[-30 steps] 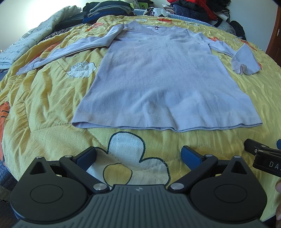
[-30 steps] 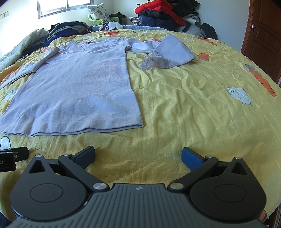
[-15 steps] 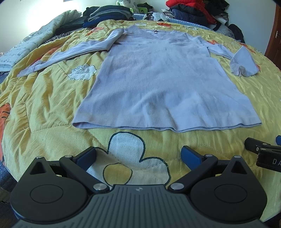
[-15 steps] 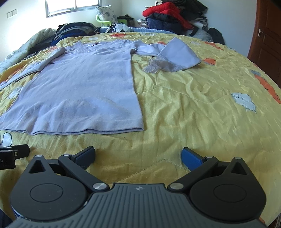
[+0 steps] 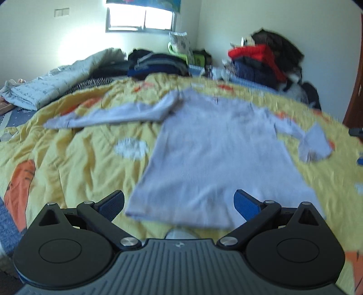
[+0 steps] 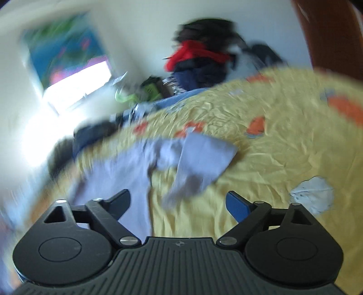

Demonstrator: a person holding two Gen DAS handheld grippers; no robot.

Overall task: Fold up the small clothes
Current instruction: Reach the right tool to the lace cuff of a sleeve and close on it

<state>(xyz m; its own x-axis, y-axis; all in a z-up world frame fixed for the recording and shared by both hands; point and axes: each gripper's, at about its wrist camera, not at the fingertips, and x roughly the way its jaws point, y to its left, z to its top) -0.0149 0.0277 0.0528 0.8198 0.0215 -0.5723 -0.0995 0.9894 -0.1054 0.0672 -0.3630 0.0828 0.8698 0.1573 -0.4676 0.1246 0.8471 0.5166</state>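
Note:
A lavender long-sleeved top (image 5: pixel 215 158) lies flat on the yellow bedspread (image 5: pixel 74 163), hem toward me. Its left sleeve (image 5: pixel 109 115) stretches out to the left. Its right sleeve (image 5: pixel 313 143) is folded back on itself; it also shows in the right wrist view (image 6: pixel 199 158). My left gripper (image 5: pixel 179 204) is open and empty over the hem. My right gripper (image 6: pixel 178 204) is open and empty, just short of the folded right sleeve. Both views are blurred by motion.
Piles of dark and red clothes (image 5: pixel 261 59) and a folded grey quilt (image 5: pixel 56 84) lie at the far end of the bed. A window (image 5: pixel 138 20) is behind. A brown door (image 6: pixel 329 29) stands at the right.
Both grippers have moved forward and tilted up. The left one now reaches the hem. The right one has swung right toward the folded sleeve. Both stay open.

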